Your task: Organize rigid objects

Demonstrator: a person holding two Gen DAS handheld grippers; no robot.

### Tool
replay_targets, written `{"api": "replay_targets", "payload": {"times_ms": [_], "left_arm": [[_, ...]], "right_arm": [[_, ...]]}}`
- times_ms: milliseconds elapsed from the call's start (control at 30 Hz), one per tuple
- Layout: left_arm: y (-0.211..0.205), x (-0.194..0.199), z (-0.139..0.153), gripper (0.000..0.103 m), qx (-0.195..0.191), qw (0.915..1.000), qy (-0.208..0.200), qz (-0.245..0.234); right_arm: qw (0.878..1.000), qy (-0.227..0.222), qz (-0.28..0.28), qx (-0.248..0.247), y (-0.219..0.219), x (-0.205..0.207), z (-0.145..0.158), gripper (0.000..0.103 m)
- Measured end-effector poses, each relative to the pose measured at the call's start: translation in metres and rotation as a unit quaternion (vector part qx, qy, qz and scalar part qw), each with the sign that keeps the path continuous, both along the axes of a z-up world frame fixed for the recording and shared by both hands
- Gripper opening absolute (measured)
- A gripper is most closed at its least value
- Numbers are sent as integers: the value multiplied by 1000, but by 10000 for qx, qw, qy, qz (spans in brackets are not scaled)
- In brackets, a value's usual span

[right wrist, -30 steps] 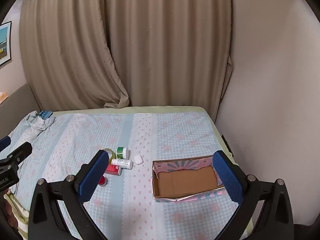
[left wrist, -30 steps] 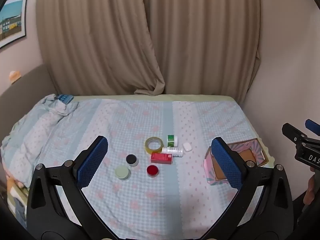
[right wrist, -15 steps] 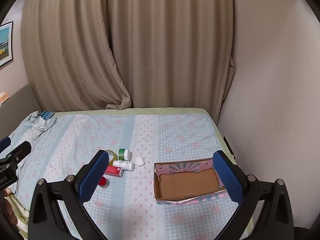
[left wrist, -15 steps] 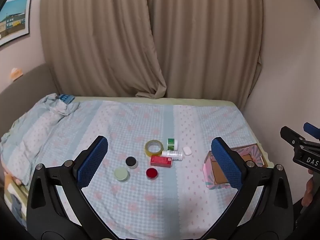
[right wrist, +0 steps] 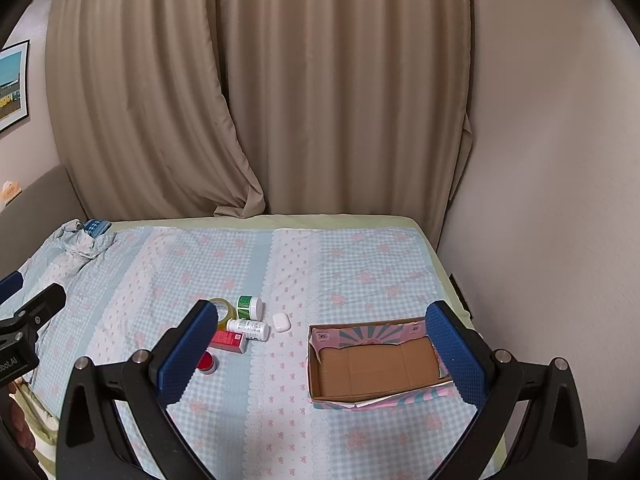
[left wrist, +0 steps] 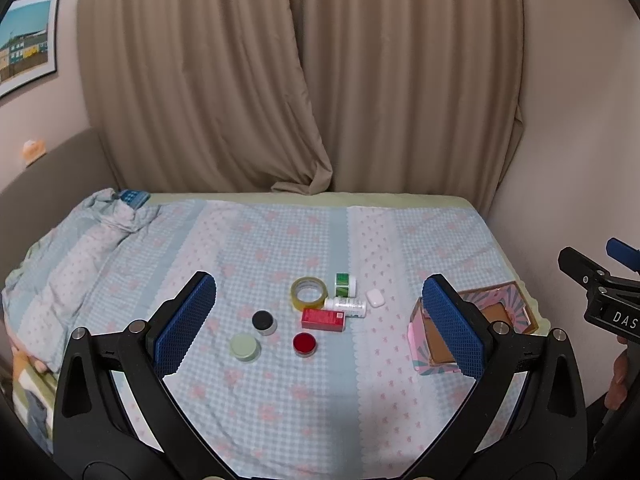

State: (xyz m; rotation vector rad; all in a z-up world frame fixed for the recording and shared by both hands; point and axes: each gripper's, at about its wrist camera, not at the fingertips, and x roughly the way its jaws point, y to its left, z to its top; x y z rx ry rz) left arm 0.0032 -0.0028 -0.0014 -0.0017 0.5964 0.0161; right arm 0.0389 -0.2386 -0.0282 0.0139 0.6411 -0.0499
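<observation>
Small objects lie grouped mid-bed: a tape roll (left wrist: pixel 308 294), a green-labelled jar (left wrist: pixel 345 284), a white bottle (left wrist: pixel 346 306) on its side, a white earbud case (left wrist: pixel 375 298), a red box (left wrist: pixel 323 319), a black-lidded jar (left wrist: pixel 263 322), a pale green-lidded jar (left wrist: pixel 244 347) and a red-lidded jar (left wrist: pixel 305 344). An open, empty pink cardboard box (right wrist: pixel 376 364) sits to their right. My left gripper (left wrist: pixel 320 328) is open and empty, held above the group. My right gripper (right wrist: pixel 320 356) is open and empty, above the box's left side.
The bed has a blue checked cover (left wrist: pixel 280 240), bunched at the far left (left wrist: pixel 116 212). Beige curtains (left wrist: pixel 304 80) hang behind it. A wall (right wrist: pixel 540 200) runs along the bed's right edge. A framed picture (left wrist: pixel 24 52) hangs at the left.
Both grippers have risen and drawn back a little; objects and box sit lower and smaller in view. Nothing on the bed has moved.
</observation>
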Motion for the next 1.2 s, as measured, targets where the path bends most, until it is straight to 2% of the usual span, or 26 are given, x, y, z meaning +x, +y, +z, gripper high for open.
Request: {"api": "replay_targets", "payload": {"times_ms": [1200], "left_arm": [[3, -7, 4, 103, 4, 9999, 107, 8]], "right_arm": [[10000, 19, 32, 19, -6, -5, -3, 103]]}}
